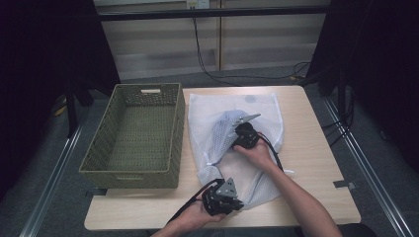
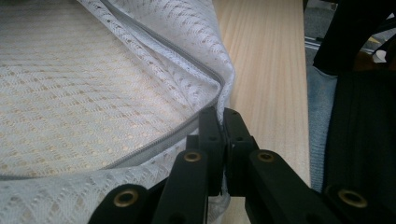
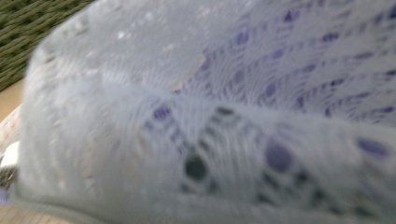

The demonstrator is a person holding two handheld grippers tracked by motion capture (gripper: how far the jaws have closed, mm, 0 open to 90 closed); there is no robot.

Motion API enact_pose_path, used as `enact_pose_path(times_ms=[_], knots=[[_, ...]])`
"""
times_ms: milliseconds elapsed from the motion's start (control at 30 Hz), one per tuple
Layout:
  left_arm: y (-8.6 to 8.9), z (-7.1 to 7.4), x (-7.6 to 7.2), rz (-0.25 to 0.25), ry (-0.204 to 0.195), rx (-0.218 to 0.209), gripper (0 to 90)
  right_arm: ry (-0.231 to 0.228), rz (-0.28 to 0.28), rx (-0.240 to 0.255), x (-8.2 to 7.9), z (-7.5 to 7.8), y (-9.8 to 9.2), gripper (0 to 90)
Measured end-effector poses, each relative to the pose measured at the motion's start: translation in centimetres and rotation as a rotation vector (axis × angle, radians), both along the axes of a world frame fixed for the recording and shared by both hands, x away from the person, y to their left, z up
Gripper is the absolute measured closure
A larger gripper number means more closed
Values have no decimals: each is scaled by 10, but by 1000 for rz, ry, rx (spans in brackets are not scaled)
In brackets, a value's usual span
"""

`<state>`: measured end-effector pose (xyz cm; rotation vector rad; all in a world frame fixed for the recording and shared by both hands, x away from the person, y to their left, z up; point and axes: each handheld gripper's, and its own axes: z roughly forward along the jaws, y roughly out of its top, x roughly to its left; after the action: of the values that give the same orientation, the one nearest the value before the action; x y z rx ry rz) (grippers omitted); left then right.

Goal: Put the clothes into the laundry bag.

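I see white mesh laundry bag (image 1: 222,129) w/ grey zip, crumpled on table just right of basket, near edge lifted, zip part open.

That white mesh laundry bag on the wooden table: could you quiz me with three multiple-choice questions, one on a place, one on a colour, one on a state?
1. Where does the woven basket stand relative to the white mesh laundry bag?
A. at its left in the high view
B. on top of it
C. on the floor

2. What colour is the basket?
A. red
B. olive green
C. white

3. How do the left gripper's jaws stand?
A. wide open
B. shut on the bag's zipped edge
C. shut on the basket's rim

Answers: 1 A, it stands beside the bag on the light wooden table. 2 B, its weave is olive green. 3 B, the left gripper view shows both jaws pinching the mesh by the zip.
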<state>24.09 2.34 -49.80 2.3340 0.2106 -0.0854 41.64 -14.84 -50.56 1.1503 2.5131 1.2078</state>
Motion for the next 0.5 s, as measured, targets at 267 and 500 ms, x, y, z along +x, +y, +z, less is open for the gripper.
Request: enact_pose_path(times_ms=[267,500], knots=[[0,0,0,0,1,-2,884,-22,-50,-14,9,0,6,900],[0,0,0,1,0,-2,884,-40,-109,-15,12,-1,7,900]])
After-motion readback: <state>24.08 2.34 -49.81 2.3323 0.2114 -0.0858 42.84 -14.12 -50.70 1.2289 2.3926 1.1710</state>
